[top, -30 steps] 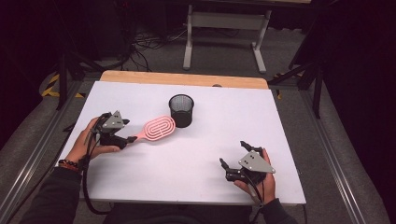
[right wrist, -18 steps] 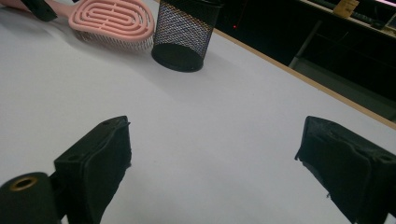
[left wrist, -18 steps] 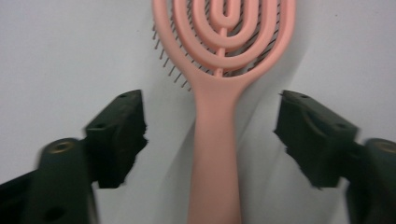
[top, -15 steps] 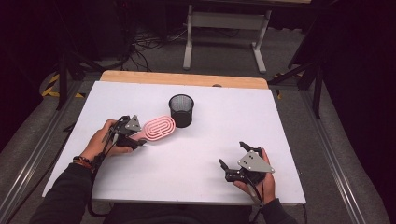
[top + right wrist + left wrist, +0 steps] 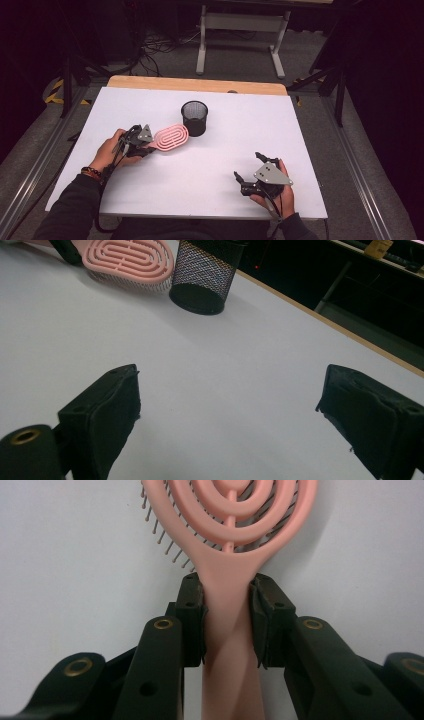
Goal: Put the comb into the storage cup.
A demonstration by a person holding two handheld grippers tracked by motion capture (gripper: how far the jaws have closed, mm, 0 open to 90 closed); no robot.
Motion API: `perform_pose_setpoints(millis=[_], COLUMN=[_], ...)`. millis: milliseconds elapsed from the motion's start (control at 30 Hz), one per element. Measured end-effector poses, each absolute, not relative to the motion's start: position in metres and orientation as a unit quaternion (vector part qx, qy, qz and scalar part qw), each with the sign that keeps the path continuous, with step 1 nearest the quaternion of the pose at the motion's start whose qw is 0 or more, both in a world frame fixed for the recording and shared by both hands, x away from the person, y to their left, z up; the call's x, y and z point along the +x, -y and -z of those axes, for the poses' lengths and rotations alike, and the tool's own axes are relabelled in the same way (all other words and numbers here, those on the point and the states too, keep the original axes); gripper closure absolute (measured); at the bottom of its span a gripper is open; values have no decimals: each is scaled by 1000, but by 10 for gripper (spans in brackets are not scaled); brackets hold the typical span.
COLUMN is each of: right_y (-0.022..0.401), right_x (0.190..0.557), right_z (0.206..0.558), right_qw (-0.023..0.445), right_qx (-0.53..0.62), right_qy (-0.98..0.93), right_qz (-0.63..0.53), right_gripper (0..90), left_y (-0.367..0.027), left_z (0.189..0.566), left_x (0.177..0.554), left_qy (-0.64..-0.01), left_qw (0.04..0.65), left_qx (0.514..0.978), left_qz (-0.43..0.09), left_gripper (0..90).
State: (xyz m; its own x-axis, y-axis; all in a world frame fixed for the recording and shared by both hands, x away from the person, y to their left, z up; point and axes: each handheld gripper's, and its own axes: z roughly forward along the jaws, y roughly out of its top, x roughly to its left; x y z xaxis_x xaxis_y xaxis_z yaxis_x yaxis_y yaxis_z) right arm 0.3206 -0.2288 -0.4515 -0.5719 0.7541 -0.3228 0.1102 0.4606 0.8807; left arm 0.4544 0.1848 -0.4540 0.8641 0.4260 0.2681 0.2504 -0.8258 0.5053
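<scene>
On the table (image 5: 300,135): 1 brush (image 5: 171,138) pinched by left gripper (image 5: 148,148), 1 cup (image 5: 194,118); right gripper (image 5: 250,172) spread.

One pink hairbrush (image 5: 171,138), one black mesh cup (image 5: 194,118), and two grippers, left gripper (image 5: 141,145) and right gripper (image 5: 248,170).

The person's left hand (image 5: 107,152) reaches in from the near left, dark sleeve and a beaded bracelet at the wrist, holding the left gripper (image 5: 149,145) low over the left-centre of the table and pointed toward the right. Its two black jaws are closed against something clamped between them. The right hand (image 5: 272,192) rests near the table's near right edge, holding the right gripper (image 5: 248,167) aimed to the far left, its jaws spread wide apart with nothing between them.
</scene>
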Motion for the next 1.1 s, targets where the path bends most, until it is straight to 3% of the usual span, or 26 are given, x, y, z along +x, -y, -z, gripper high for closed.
perform_pose_setpoints(millis=[567,1100], right_y=[230,230], right_x=[319,320], right_z=[450,447], right_qw=[372,384], right_qx=[279,287], right_qy=[-768,-758], right_qz=[-440,-443], right_gripper=[97,93], left_y=[-198,-197], left_z=[452,440], left_x=[428,395], left_qy=[-180,-164], left_qw=[265,347], left_qx=[920,877], left_qz=[-228,-290], left_gripper=[712,721])
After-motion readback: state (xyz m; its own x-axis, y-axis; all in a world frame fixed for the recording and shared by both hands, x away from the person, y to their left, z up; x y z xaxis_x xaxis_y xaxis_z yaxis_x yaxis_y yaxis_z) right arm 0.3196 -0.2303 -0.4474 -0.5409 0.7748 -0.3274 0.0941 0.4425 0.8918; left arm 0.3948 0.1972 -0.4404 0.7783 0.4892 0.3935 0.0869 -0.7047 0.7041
